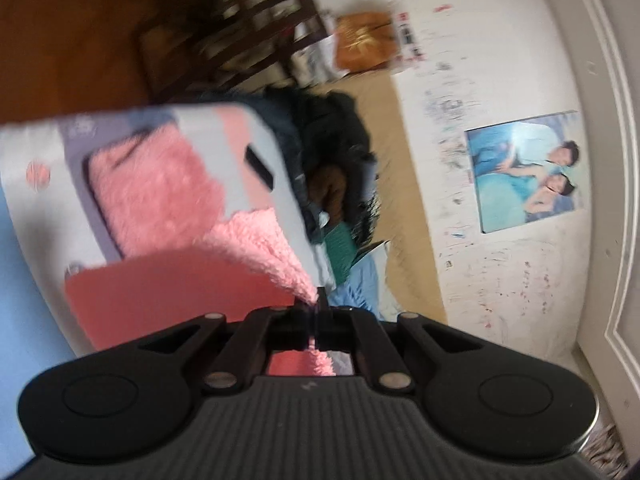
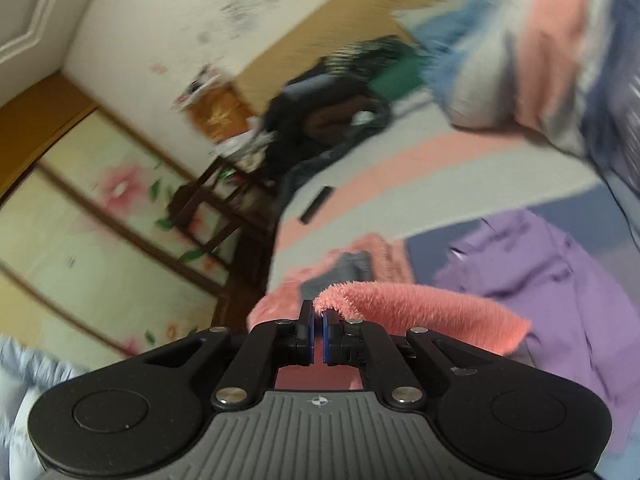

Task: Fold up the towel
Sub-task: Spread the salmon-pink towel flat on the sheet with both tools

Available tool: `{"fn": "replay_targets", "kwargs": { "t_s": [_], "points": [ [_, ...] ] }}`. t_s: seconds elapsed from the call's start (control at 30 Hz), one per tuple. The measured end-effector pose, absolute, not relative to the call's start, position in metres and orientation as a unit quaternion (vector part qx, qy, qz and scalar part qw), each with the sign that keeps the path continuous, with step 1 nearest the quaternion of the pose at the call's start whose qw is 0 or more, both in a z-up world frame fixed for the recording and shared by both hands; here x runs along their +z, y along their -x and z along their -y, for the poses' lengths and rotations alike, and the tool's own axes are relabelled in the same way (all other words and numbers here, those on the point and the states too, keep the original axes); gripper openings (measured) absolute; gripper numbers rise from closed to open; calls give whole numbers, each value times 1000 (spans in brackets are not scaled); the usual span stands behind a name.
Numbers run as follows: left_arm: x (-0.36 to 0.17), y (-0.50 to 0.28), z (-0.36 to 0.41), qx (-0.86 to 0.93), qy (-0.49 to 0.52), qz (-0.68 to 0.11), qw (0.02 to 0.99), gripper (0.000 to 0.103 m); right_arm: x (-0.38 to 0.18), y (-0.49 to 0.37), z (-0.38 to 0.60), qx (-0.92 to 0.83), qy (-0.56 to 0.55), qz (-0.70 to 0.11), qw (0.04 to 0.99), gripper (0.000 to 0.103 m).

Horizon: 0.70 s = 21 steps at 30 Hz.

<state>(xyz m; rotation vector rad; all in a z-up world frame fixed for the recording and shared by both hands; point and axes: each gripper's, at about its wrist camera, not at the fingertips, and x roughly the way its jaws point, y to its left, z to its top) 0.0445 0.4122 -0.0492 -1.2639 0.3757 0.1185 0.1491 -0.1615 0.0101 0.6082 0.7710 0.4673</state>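
Observation:
The pink fluffy towel (image 1: 160,192) lies partly on the striped bed cover, with one corner pulled up off it. My left gripper (image 1: 318,304) is shut on that corner, and the cloth stretches from its tips back toward the bed. In the right wrist view, my right gripper (image 2: 318,316) is shut on another edge of the pink towel (image 2: 420,308), which curls over its right finger and hangs to the right. More of the towel bunches just beyond the tips. Both views are motion-blurred.
The bed cover (image 1: 248,136) has pink, white and grey-blue stripes. A purple garment (image 2: 540,272) lies on the bed right of the towel. A black remote (image 2: 318,204), a dark pile of clothes (image 1: 336,152) and a dark wooden chair (image 1: 248,20) stand beyond.

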Motion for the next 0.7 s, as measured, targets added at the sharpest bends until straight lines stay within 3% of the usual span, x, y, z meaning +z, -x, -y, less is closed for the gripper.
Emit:
{"fn": "replay_targets", "kwargs": {
  "t_s": [0.13,0.23,0.53,0.7],
  "points": [
    [-35,2,-412,83,546,-194,811,2,8,-129,146,262,-222,-408,846,4],
    [-49,48,-406,117,510,-248,816,2,-27,-101,130,259,-168,-460,833,4],
    [-210,150,-390,243,507,-374,737,2,-208,-39,83,198,-54,-594,778,4],
    [-273,186,-390,300,540,-391,682,3,-284,-16,85,153,-106,-648,739,8]
  ]
}}
